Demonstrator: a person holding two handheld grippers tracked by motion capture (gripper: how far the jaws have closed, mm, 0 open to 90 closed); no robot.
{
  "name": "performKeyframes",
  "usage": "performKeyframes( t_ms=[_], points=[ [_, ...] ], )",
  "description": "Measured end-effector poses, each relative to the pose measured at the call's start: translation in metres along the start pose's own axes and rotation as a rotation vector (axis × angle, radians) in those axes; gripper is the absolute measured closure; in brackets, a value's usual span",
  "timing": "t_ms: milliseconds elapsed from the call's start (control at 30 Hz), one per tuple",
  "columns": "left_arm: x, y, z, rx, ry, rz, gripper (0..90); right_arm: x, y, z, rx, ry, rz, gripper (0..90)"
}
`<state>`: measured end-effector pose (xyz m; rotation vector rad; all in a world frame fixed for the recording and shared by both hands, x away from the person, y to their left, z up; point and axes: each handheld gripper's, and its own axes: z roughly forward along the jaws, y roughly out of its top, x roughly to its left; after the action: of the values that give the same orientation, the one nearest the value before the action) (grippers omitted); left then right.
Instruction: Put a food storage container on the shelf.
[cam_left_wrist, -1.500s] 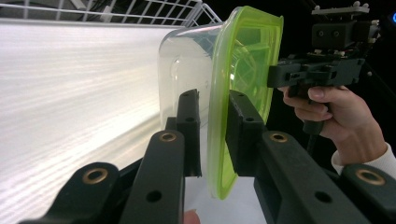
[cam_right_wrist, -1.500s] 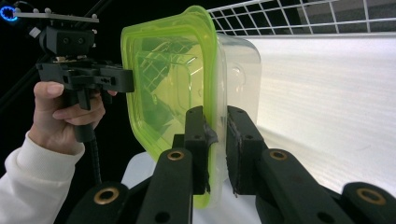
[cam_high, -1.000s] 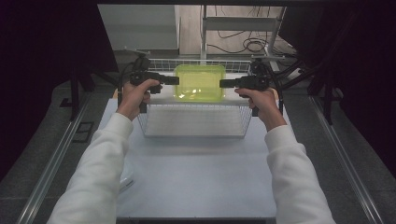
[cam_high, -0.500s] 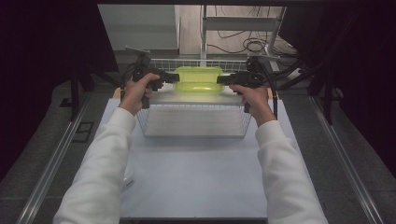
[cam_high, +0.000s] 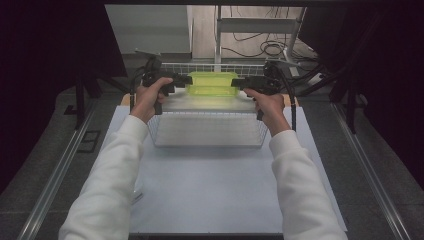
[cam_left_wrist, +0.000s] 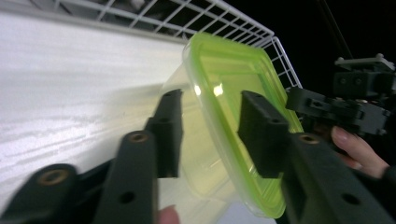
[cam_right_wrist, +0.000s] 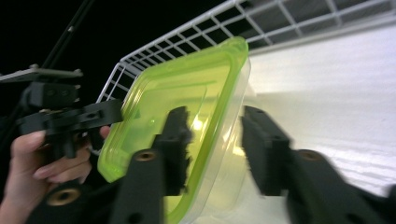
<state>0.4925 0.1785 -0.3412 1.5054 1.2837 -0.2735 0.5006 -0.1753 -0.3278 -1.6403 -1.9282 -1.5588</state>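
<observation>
A clear container with a lime-green lid (cam_high: 212, 84) sits low at the far end of a white wire basket (cam_high: 207, 144). My left gripper (cam_high: 180, 80) is at its left end and my right gripper (cam_high: 239, 82) at its right end. In the left gripper view the jaws (cam_left_wrist: 212, 133) stand open astride the container's rim (cam_left_wrist: 233, 93), with gaps on both sides. The right gripper (cam_right_wrist: 215, 144) straddles the opposite rim of the container (cam_right_wrist: 177, 98) the same way, open, with one jaw blurred.
The basket's wire wall (cam_left_wrist: 187, 18) rises just behind the container. The basket rests on a pale table top (cam_high: 210, 190), and a metal frame with cables (cam_high: 260, 47) stands beyond it. Dark surroundings flank the table on both sides.
The container has moved away from me and down toward the basket's far end, both grippers travelling with it. The jaws now stand apart around the rim.
</observation>
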Motion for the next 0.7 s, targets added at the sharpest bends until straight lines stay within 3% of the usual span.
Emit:
performKeyframes(
  t_ms=[133,200,300,433,567,700],
  points=[
    [-0.012,-0.001,-0.006,-0.036,0.038,0.076,42.5,0.012,-0.004,-0.008,-0.061,-0.089,-0.091,46.8],
    [-0.018,-0.003,-0.012,-0.069,0.053,0.108,38.7,0.019,-0.006,-0.013,-0.087,-0.125,-0.134,43.8],
    [-0.031,-0.011,-0.022,-0.085,0.098,0.192,34.9,0.03,-0.011,-0.024,-0.107,-0.147,-0.187,39.1],
    [-0.049,-0.03,-0.038,-0.085,0.132,0.304,32.0,0.038,-0.022,-0.041,-0.116,-0.115,-0.226,36.8],
    [-0.061,-0.057,-0.051,-0.086,0.147,0.368,30.9,0.037,-0.039,-0.059,-0.108,-0.083,-0.271,34.8],
    [-0.069,-0.094,-0.058,-0.044,0.137,0.435,29.5,0.031,-0.063,-0.073,-0.075,-0.07,-0.346,32.3]
  ],
)
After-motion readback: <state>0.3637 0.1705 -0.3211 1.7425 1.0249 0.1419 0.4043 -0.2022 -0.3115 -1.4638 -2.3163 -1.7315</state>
